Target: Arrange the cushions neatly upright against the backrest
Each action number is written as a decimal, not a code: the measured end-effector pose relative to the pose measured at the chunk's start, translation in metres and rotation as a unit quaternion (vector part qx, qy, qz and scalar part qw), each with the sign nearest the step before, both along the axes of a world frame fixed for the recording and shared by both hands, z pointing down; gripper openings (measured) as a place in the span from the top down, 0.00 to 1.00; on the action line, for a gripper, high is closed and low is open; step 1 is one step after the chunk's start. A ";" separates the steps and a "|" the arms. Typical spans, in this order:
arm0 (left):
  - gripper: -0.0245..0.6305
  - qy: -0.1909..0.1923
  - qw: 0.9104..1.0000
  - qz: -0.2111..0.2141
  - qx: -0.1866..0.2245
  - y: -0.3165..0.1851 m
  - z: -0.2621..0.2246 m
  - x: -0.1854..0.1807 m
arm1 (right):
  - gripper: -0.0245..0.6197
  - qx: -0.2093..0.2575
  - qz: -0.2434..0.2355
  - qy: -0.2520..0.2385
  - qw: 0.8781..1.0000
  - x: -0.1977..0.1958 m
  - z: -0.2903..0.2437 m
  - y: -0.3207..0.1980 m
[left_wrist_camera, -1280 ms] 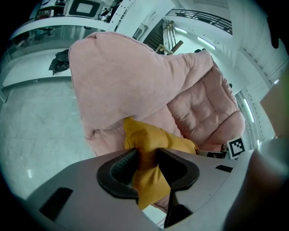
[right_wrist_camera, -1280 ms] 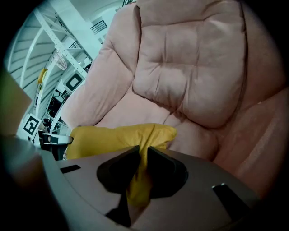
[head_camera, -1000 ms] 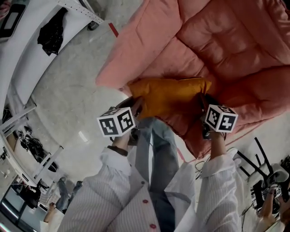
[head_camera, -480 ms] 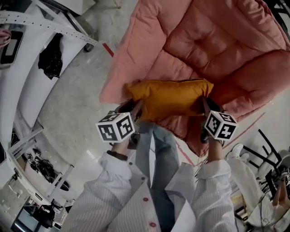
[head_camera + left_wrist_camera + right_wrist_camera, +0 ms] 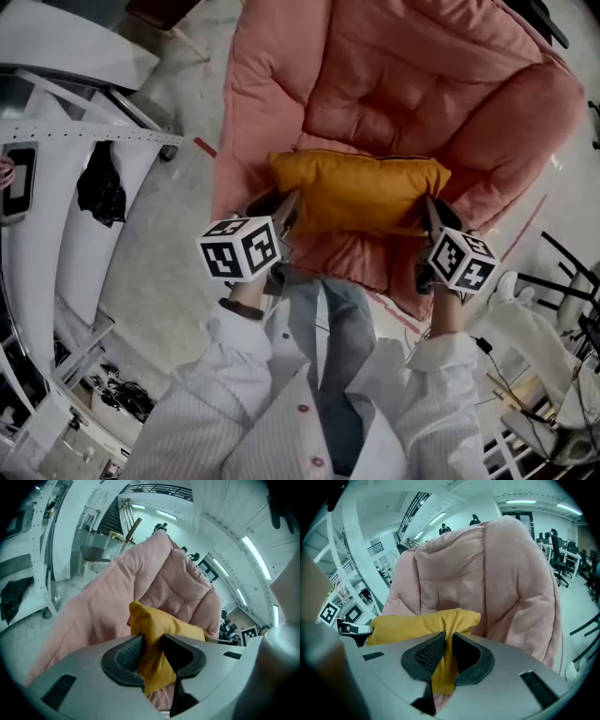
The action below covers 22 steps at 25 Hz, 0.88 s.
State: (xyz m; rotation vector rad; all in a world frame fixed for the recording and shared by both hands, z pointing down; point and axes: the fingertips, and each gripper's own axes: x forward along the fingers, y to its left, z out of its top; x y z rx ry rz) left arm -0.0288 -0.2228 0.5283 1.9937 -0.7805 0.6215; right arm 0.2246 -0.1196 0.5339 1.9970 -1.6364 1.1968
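We've got both grippers, left (image 5: pixel 284 214) and right (image 5: pixel 429 217), clamped on opposite ends of the orange cushion (image 5: pixel 361 192), keeping it level for placing against the pink chair's backrest (image 5: pixel 403 56).

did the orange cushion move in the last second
Yes, slightly. Judged against the pink armchair, the orange cushion has gone a little farther in from the front edge, toward the backrest.

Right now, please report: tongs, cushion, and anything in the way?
Left tongs shut on orange cushion, left corner; right tongs on right corner. Cushion level over pink armchair front, not at backrest. Nothing blocks.
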 end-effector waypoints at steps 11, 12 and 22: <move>0.75 0.003 0.996 0.086 0.027 -0.058 0.001 0.066 | 0.88 0.022 0.102 0.000 0.995 0.042 0.004 -0.010; 0.75 0.004 0.996 0.090 0.028 -0.060 0.002 0.070 | 0.88 0.023 0.109 -0.002 0.994 0.044 0.006 -0.009; 0.74 0.014 0.994 0.105 0.026 -0.078 0.027 0.096 | 0.88 0.041 0.126 -0.005 0.991 0.066 0.026 -0.015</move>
